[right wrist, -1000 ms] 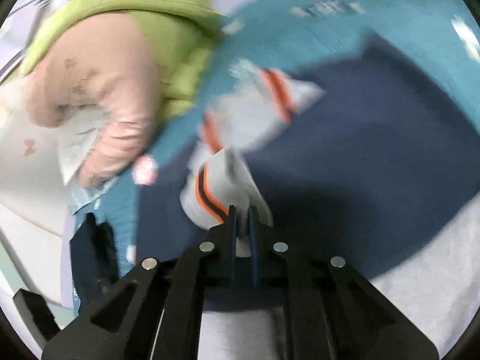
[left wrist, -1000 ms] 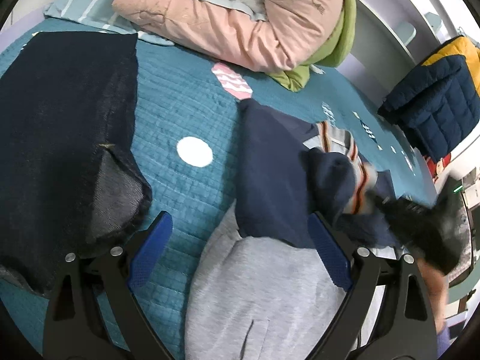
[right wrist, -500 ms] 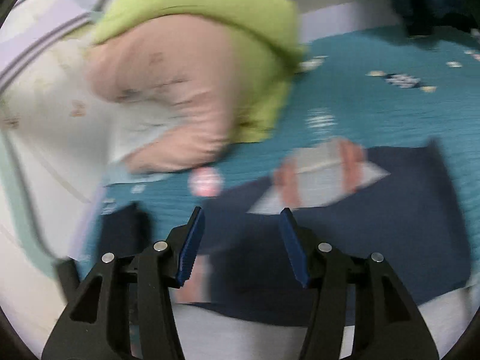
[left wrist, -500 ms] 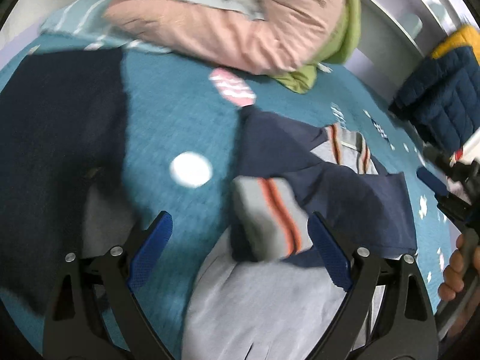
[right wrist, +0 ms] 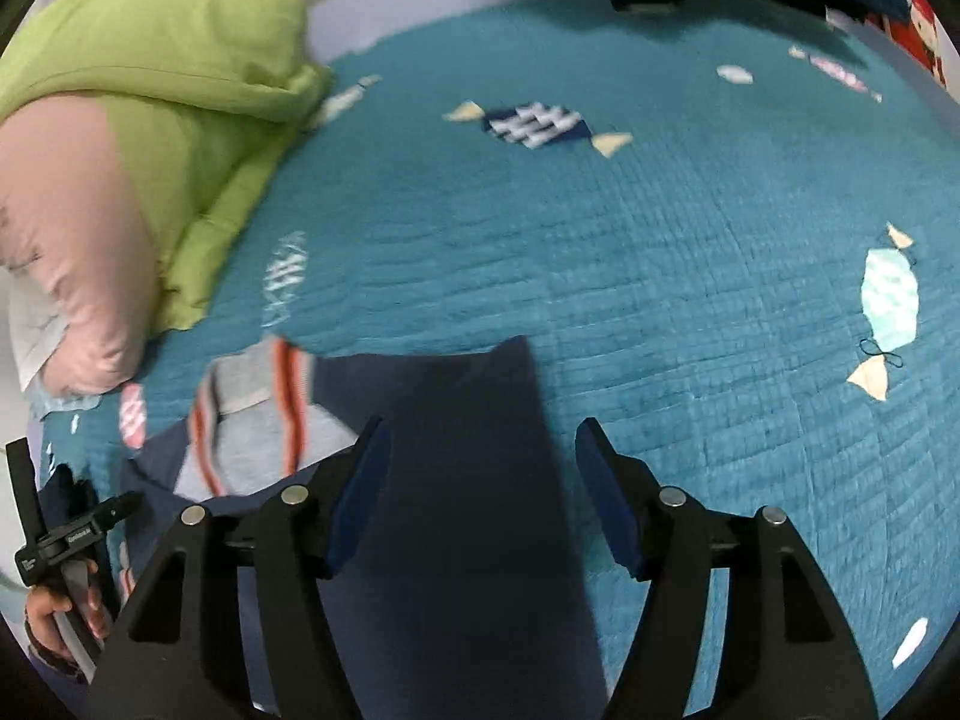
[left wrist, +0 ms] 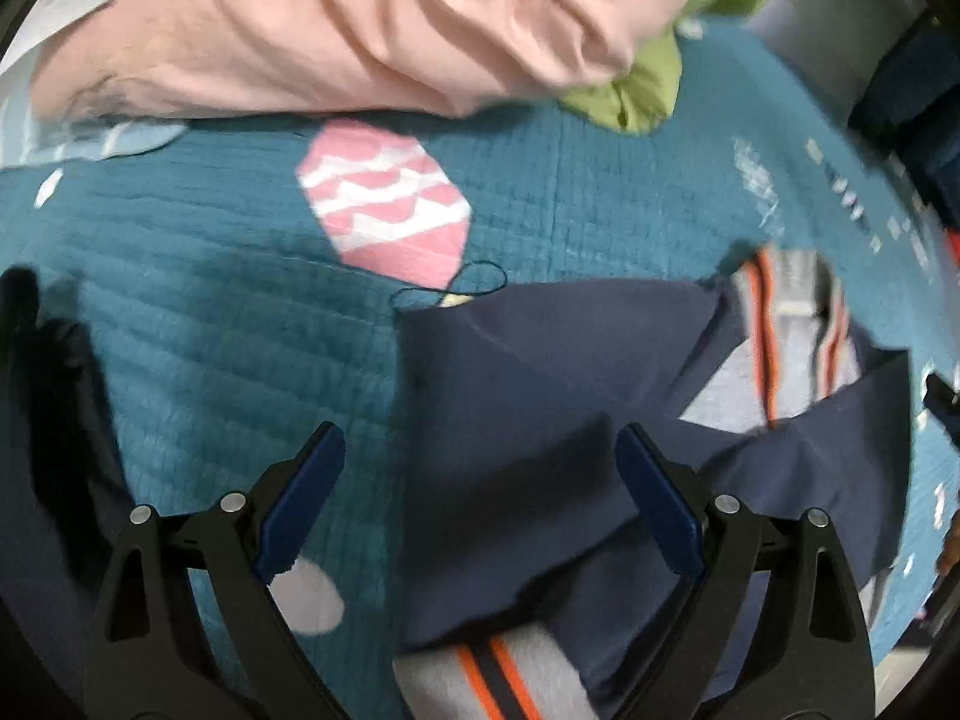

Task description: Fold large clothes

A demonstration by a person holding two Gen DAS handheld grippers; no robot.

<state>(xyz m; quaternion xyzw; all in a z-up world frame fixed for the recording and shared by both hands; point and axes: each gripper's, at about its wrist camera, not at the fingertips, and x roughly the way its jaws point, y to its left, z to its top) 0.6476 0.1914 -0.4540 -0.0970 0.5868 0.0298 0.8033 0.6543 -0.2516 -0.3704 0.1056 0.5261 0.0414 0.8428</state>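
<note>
**Open left gripper above a navy sweater on a teal quilt**

The left gripper (left wrist: 480,504) hangs with its jaws spread wide over the navy sweater (left wrist: 540,396), gripping nothing. A grey, orange-striped cuff (left wrist: 486,681) lies below it. Pink bedding (left wrist: 360,24) sits beyond on the teal quilt (left wrist: 228,312).

The right hand-held gripper (right wrist: 480,492) has released the striped cuff (left wrist: 498,684) — jaws now apart.

Even soft light, motion blur, fisheye-warped dark edges
</note>
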